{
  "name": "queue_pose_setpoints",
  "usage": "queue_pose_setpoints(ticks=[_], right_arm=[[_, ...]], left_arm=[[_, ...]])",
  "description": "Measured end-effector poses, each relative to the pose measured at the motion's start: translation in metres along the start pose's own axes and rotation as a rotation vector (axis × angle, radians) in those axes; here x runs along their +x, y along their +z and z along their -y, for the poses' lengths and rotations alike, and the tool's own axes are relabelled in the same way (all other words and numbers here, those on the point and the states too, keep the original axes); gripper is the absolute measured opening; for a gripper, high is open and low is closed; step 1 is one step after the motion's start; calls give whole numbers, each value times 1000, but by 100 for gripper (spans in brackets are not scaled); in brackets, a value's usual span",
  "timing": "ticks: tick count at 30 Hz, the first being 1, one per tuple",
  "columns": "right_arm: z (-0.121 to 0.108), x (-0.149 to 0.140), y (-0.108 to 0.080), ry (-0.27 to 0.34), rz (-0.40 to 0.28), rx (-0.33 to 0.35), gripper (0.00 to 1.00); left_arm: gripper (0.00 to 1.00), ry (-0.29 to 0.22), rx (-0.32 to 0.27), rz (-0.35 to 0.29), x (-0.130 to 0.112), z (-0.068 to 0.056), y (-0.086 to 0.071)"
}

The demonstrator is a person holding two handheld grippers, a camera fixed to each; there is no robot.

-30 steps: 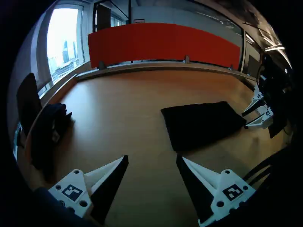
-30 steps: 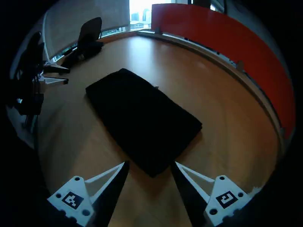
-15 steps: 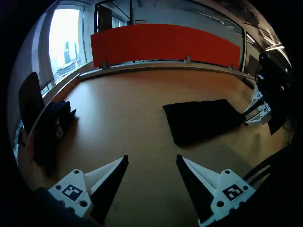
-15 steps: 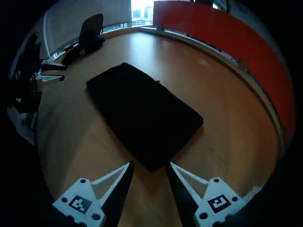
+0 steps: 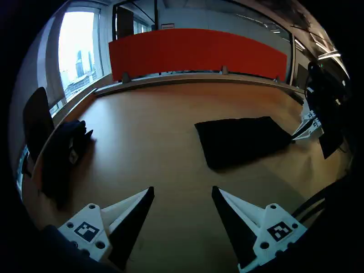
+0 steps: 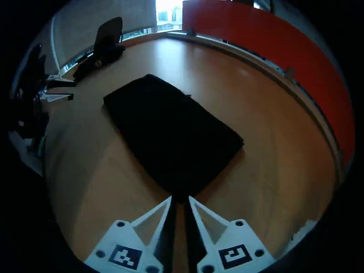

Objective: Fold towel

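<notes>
Stands at the grasp that opens a fold. Clenches the right tool (image 6: 180, 199) on the nearest corner of the black towel (image 6: 173, 132), jaws drawn almost together with the corner apparently pinched between them. Finds the towel spread flat as a neat rectangle in the middle of the wooden surface (image 6: 273, 150), well apart from the red partition (image 5: 195, 50) along the far edge.

Holds the left tool (image 5: 182, 189) released, jaws wide, over bare wood and well short of the towel, pointing across the surface with the cloth ahead and off to one side. Sets the right tool low, nearly on the wood, level with the cloth's edge, reaching in from the opposite side of the towel.

Calls next, most likely, for bringing the left tool up to the neighbouring corner and closing on it. Then for lifting both corners together and carrying them over to the opposite edge, without letting the pinched corner slip or the layers drag askew.
</notes>
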State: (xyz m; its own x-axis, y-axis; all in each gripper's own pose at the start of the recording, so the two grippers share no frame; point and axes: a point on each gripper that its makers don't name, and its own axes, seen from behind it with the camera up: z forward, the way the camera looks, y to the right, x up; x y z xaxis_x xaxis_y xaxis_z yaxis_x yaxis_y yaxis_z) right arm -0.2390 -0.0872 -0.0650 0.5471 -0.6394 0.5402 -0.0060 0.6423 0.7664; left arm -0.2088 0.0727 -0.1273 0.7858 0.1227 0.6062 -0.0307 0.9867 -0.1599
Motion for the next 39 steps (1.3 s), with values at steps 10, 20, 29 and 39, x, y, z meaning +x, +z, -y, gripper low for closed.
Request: queue_pose_setpoints(ticks=[10,20,29,39], right_arm=[[4,1,-2,20,-24,-17,4],[1,7,-12,66,-62,-35,4],[-3,14,-28,56,-82,-58,4],[-3,38,-36,20,-111,-61,4]], left_arm=[[94,-5,-3,-2,0,-2,0],[94,-5,-3,-1,-1,1,0],[94,-10,-4,0,-1,2,-2],[94,-18,-2,-4,-2,4,-4]])
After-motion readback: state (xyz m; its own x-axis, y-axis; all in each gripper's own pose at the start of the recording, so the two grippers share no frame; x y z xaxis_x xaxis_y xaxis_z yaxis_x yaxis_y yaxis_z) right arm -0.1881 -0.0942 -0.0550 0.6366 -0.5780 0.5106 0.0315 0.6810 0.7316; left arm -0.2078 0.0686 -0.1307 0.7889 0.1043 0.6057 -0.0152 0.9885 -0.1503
